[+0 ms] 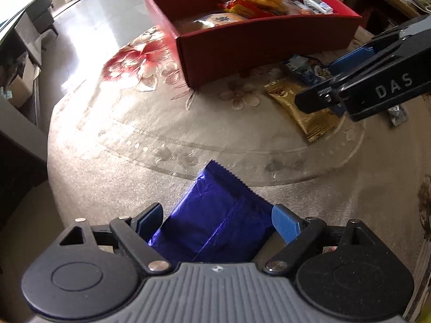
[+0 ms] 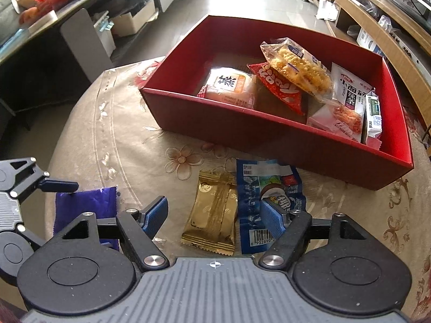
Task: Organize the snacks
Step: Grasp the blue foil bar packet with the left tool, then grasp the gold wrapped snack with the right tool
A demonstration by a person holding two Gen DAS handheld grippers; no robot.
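1. The left hand-held gripper (image 1: 218, 222) stands released, jaws wide, a purple foil packet (image 1: 215, 215) lying on the bench (image 1: 121, 148) between its blue pads without either pad pressing it.
2. The right hand-held gripper (image 2: 214, 215) is released too, poised over a gold packet (image 2: 212, 215) and a crumpled blue wrapper (image 2: 258, 188) that lie side by side; its right pad sits over the blue wrapper, and whether it touches I cannot tell. A barcode beginning "6 902890" shows on that wrapper.
3. In the left wrist view the right tool's black arm, lettered "DAS", crosses over those two packets.
4. Just beyond them stands an open red box (image 2: 188, 115) on the flowered bench cover.
5. Inside it lie a bun packet (image 2: 229, 86) with Chinese writing, a red bag (image 2: 280, 86), a clear bag of yellow ring crackers (image 2: 299, 64), and white sachets (image 2: 350, 91) against the right wall.
6. Farther off are the tiled floor (image 2: 242, 0) and wooden shelving (image 2: 377, 32).
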